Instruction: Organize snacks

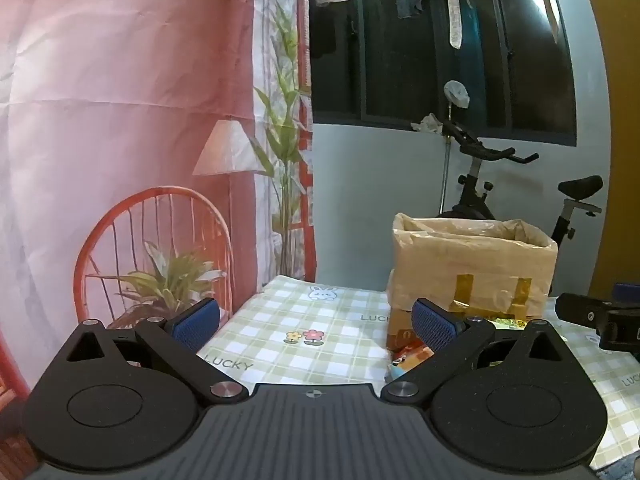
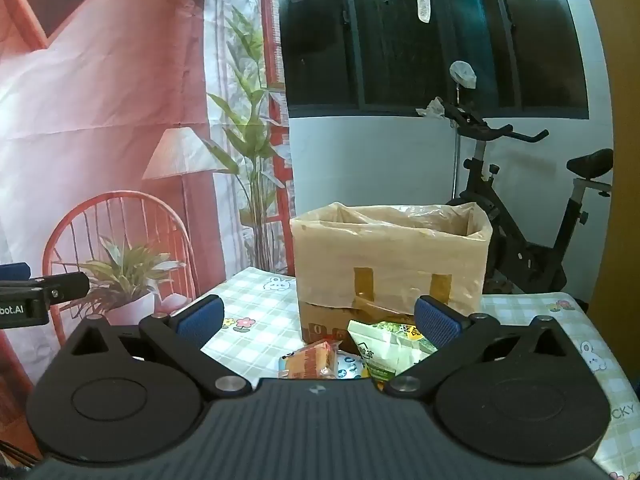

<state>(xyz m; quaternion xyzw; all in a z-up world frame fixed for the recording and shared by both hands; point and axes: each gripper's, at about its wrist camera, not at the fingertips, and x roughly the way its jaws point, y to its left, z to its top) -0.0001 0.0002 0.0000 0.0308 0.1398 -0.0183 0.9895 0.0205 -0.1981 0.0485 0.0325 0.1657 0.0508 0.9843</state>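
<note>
A cardboard box (image 2: 390, 260) lined with a plastic bag stands open-topped on the checked tablecloth (image 2: 256, 300); the left wrist view shows the same box (image 1: 472, 268) at right. Snack packets lie in front of it: an orange packet (image 2: 314, 360), a green and white packet (image 2: 386, 350) and a pale one between them. The orange packet (image 1: 410, 354) also peeks out beside my left gripper's right finger. My right gripper (image 2: 318, 320) is open above the packets, nothing between its blue pads. My left gripper (image 1: 316, 324) is open over bare cloth, left of the box.
An exercise bike (image 2: 532, 216) stands behind the table at right. A printed backdrop (image 1: 120, 140) with a chair and plants hangs at left, past the table edge. Each gripper shows at the side of the other's view, the right one (image 1: 600, 320) and the left one (image 2: 32, 296).
</note>
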